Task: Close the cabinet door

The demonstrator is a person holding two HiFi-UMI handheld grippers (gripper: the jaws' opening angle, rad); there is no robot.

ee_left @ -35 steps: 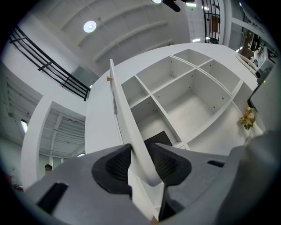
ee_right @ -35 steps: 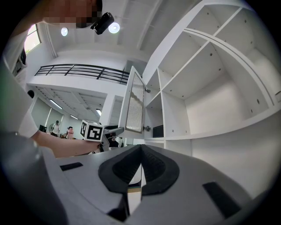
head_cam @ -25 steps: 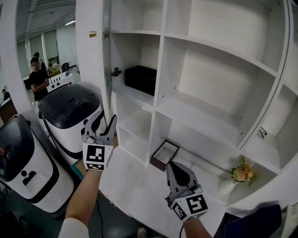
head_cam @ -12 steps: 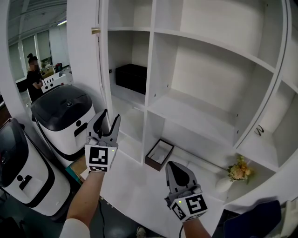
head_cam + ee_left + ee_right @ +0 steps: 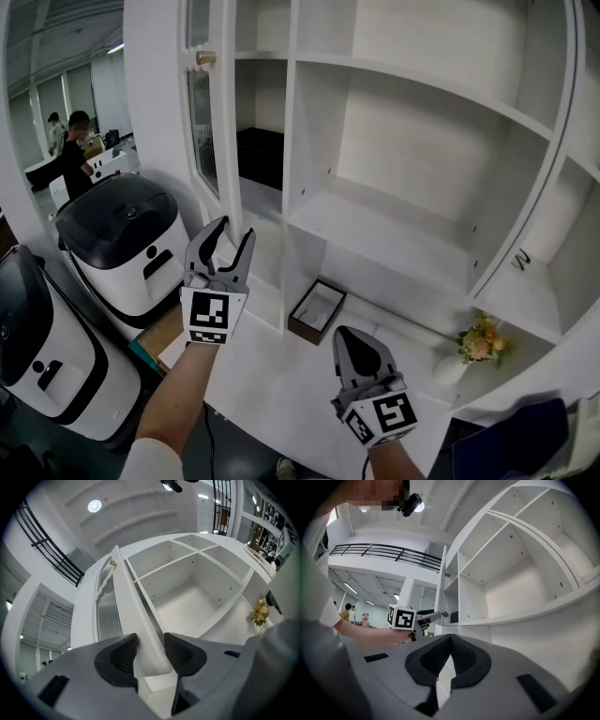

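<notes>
The white cabinet door [image 5: 208, 122], with a ribbed glass pane and a brass knob [image 5: 203, 58], stands partly open at the left side of the white shelf cabinet [image 5: 412, 187]. My left gripper [image 5: 225, 242] grips the door's lower edge. In the left gripper view the door edge [image 5: 122, 597] fills the gap between the pads of my left gripper [image 5: 150, 651], whose jaws have just been opening a little. My right gripper [image 5: 361, 342] hovers low in front of the bottom shelf, shut and empty; its pads meet in the right gripper view [image 5: 450, 639].
A black box [image 5: 255, 155] sits on a shelf behind the door. A dark-framed tray [image 5: 316, 309] and a small flower vase [image 5: 478, 342] rest on the bottom shelf. Two black-and-white appliances [image 5: 122, 244] [image 5: 33, 347] stand at the left. A person [image 5: 75, 150] stands far off.
The door has swung to the right, toward the cabinet, and now covers more of the left column. My left gripper moved right with it. My right gripper has stayed put.
</notes>
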